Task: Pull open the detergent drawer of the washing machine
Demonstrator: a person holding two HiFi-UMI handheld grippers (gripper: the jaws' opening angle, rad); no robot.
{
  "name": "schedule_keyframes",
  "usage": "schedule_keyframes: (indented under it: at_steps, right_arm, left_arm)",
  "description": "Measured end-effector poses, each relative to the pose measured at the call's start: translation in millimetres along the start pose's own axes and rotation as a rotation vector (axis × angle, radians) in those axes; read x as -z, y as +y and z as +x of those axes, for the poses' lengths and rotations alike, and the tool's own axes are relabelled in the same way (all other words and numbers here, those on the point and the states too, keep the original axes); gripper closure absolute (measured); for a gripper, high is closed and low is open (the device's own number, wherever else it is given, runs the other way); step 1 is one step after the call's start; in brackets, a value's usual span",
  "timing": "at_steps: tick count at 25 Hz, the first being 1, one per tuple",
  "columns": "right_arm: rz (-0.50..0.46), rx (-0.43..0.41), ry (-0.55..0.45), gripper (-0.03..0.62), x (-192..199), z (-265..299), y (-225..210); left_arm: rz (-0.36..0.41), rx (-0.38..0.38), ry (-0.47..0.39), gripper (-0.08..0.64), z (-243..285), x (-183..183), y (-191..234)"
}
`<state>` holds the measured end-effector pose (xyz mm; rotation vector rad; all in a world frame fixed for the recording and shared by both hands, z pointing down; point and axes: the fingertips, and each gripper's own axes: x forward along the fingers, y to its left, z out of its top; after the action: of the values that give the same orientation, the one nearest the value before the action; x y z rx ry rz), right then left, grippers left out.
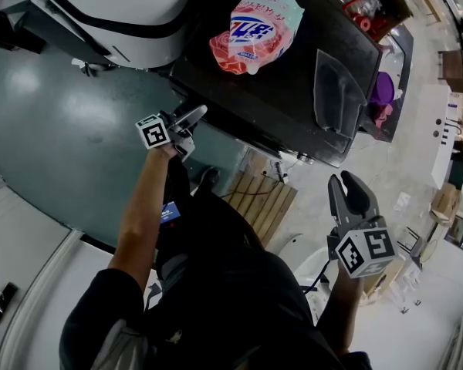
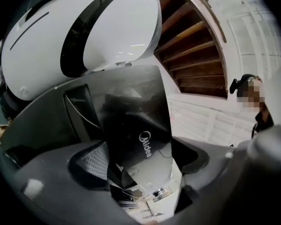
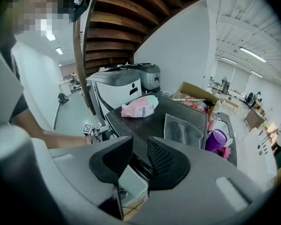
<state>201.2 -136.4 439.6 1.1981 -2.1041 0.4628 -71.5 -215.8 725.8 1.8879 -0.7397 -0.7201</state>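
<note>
Head view: the washing machine (image 1: 278,75) has a glossy black top carrying a soft pink-and-white detergent bag (image 1: 255,33). The left hand-held gripper (image 1: 193,116) sits at its front corner.

Left gripper view: ribbed pads stand apart around a shiny black panel printed "Midea" (image 2: 141,125), seemingly the detergent drawer's front.

Right gripper view: the right hand-held gripper (image 3: 139,159) is parted, holding nothing.

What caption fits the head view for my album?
Left gripper beside the dark washing machine, a pink detergent bag on top.
</note>
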Motion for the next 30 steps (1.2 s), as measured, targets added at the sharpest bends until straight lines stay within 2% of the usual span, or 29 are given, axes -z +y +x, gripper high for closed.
schedule_keyframes:
  at_steps: [4,7,11,15,19,25,30]
  right_arm:
    - [0.012,0.012,0.004,0.495,4.2,-2.5,-5.4]
    - [0.023,0.028,0.011,0.495,7.8,-5.0,-11.4]
    - [0.030,0.026,0.016,0.495,10.8,-2.8,-11.1]
    - [0.031,0.010,0.017,0.495,10.5,5.2,-6.4]
    - [0.024,-0.013,0.009,0.495,7.6,10.4,3.6]
    - [0.020,-0.026,-0.033,0.495,-4.1,6.6,10.2]
    - [0.019,-0.046,-0.101,0.495,-22.0,-1.5,16.2]
  left_arm:
    - [-0.051,0.056,-0.003,0.128,-6.2,3.6,-6.1]
    - [-0.065,0.067,0.003,0.135,-24.0,9.1,-12.0]
    - [-0.121,0.100,0.001,0.137,-56.9,26.7,-25.0]
    - [-0.151,0.111,-0.030,0.137,-84.4,36.5,-36.0]
    - [-0.113,0.066,0.005,0.137,-91.4,40.6,-34.0]
    - [-0.025,-0.048,0.173,0.140,-97.1,53.9,-32.4]
    - [0.040,-0.138,0.251,0.141,-117.9,48.3,-38.4]
